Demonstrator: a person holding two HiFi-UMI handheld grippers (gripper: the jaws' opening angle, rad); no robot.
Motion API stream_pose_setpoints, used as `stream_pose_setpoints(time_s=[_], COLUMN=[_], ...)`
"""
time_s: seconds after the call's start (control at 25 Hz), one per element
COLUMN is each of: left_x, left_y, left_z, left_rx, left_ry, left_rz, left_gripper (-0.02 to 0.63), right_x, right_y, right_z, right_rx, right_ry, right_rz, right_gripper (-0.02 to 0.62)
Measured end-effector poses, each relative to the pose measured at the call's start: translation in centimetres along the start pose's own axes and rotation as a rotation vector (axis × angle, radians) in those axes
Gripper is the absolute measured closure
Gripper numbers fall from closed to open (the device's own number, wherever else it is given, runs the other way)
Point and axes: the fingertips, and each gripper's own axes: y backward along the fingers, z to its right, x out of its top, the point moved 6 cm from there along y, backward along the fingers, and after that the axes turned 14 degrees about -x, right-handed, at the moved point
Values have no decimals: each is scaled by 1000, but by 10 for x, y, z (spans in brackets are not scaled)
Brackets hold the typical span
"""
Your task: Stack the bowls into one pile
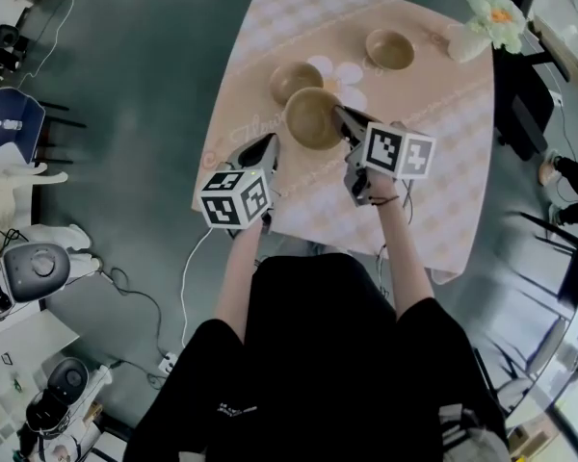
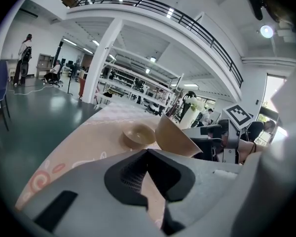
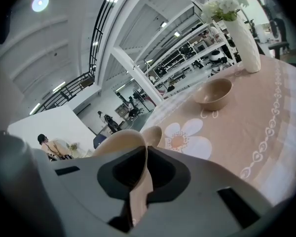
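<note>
Closest to my head camera are my two forearms (image 1: 241, 268), reaching out over the near edge of the table (image 1: 443, 210). On the left, my left gripper (image 1: 265, 147) hangs above that edge with its jaws brought together on nothing. Only the cloth (image 2: 79, 147) shows through the gap beneath its ribbed black pads (image 2: 133, 174). Next comes the second bowl (image 1: 291, 80), upright on the cloth. Just in front of it is the held bowl (image 1: 311, 118), tilted and seemingly clear of the table. My right gripper (image 1: 347, 125) is clamped on its rim, the thin wall running between the jaws. Farther right and well apart sits the third bowl (image 1: 390, 49), upright and alone, with a white vase (image 1: 465, 39) of flowers near the far corner.

As I judge it, nothing is stacked yet: three bowls, three places. The one I carry looks bound for the second bowl, and the third is left after that. All three are round, deep and thin-walled, a matte tan that could be wood or moulded fibre; I cannot tell which. The cloth is pale peach, checked, printed with a white flower.
</note>
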Motion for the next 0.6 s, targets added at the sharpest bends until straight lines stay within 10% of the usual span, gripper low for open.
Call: stream_pose_setpoints(time_s=[0.6], left_x=[17], left_y=[-18], left_z=[-26], left_rx=[-26], left_ry=[-18], left_rz=[-22], left_gripper=[609], right_x=[31], right_y=[-45], right_z=[-9], right_rx=[-152], right_ry=[-17], right_rz=[113], right_gripper=[589])
